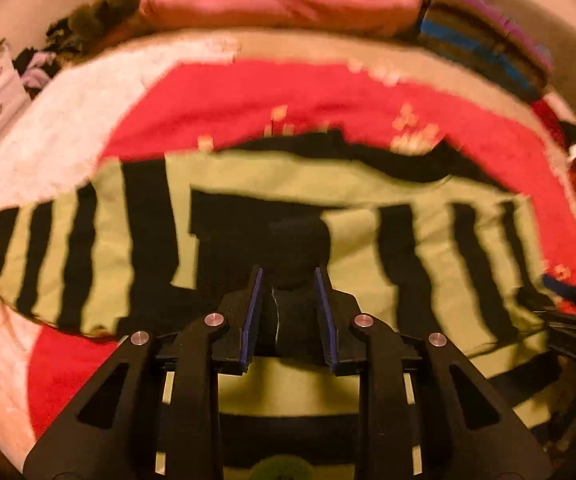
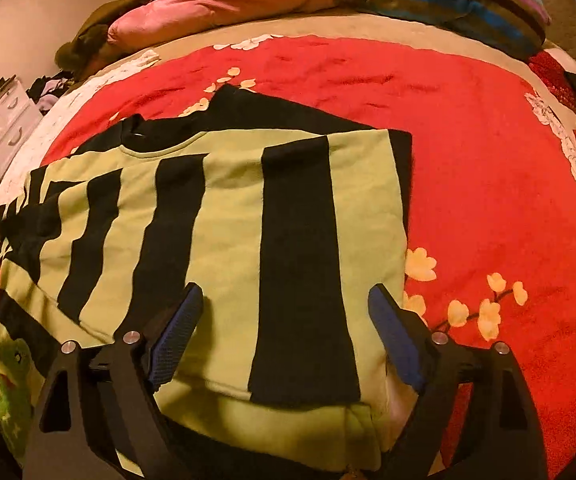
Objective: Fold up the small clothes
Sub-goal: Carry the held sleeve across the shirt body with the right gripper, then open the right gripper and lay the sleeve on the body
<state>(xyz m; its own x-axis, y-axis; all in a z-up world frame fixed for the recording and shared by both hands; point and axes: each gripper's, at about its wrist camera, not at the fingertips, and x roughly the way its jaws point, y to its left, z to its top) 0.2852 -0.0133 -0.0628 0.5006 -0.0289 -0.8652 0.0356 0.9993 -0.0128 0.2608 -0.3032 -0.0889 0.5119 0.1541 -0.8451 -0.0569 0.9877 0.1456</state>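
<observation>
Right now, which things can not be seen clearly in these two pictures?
- Left wrist view: motion blur smears the striped shirt and the flowers on the red blanket.
- Left wrist view: the left gripper fingers hide the fabric between them.
- Right wrist view: the shirt's near hem runs under the right gripper.

Both views are lit dimly by warm, yellowish indoor light; no source is seen. Heavy motion blur is noted across the left wrist view, while the right wrist view is rendered fairly sharp. Strong fisheye curvature and dark vignetted corners are observed at all edges.
</observation>
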